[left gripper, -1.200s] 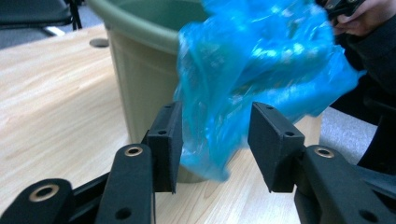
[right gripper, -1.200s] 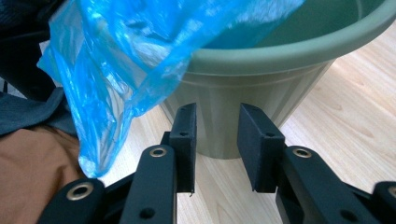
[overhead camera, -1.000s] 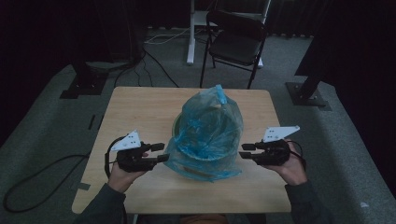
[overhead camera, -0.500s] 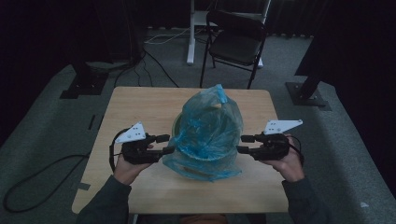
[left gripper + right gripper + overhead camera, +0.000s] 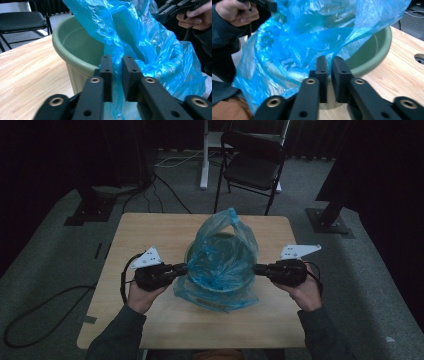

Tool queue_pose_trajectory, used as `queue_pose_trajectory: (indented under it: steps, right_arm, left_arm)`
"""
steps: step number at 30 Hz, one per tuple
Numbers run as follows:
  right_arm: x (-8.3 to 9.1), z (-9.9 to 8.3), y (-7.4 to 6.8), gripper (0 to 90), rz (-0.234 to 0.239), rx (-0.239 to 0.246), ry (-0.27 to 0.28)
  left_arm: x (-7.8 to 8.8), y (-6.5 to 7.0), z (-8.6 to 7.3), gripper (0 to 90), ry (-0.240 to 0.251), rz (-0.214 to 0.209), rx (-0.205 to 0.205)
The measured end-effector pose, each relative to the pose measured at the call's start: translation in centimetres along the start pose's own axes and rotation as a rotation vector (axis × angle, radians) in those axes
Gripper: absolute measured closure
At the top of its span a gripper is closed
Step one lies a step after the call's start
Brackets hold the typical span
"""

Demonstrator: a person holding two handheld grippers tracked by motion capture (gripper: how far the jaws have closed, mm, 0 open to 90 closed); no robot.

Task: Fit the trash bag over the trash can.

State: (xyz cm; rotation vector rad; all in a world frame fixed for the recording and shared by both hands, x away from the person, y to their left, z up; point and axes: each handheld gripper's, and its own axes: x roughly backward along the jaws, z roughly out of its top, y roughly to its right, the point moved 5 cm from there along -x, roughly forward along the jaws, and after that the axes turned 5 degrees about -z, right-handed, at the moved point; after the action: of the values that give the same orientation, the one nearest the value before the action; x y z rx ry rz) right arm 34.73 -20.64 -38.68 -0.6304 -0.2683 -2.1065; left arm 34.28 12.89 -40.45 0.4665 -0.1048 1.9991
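Note:
A crumpled blue plastic bag (image 5: 220, 270) is draped over a green round pot (image 5: 193, 254) in the middle of the wooden table (image 5: 150, 230). My left gripper (image 5: 181, 268) meets the bag's left side and my right gripper (image 5: 257, 268) its right side. In the left gripper view the jaws of the left gripper (image 5: 117, 58) have just been closing, with blue film (image 5: 150, 50) bunched between the pads beside the pot's rim (image 5: 75, 47). The right gripper's (image 5: 329, 58) jaws have also just been closing and pinch the bag (image 5: 299, 37) in front of the pot (image 5: 372, 52).
A black folding chair (image 5: 255, 165) and a white desk leg (image 5: 204, 155) stand beyond the table's far edge. Dark stand bases (image 5: 90, 210) (image 5: 330, 220) flank it. A cable (image 5: 40, 320) lies on the floor at the left. A round hole (image 5: 419, 58) is cut in the tabletop.
Both grippers have shifted a little away from the person and pressed in against the bag's sides. The bag now stands pulled up between them.

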Motion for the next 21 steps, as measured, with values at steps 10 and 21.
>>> queue_pose_trajectory:
  steps: [10,21]
  right_arm:
    - [0.2,-1.1,1.5,89.2,-0.068,-0.023,-0.019]
    - [-0.8,-1.7,3.1,89.4,-0.105,-0.058,-0.032]
  left_arm:
    - [0.0,-1.6,-1.0,84.8,-0.028,0.067,0.026]
    - [-0.7,-3.4,-1.3,84.7,-0.034,0.104,0.054]
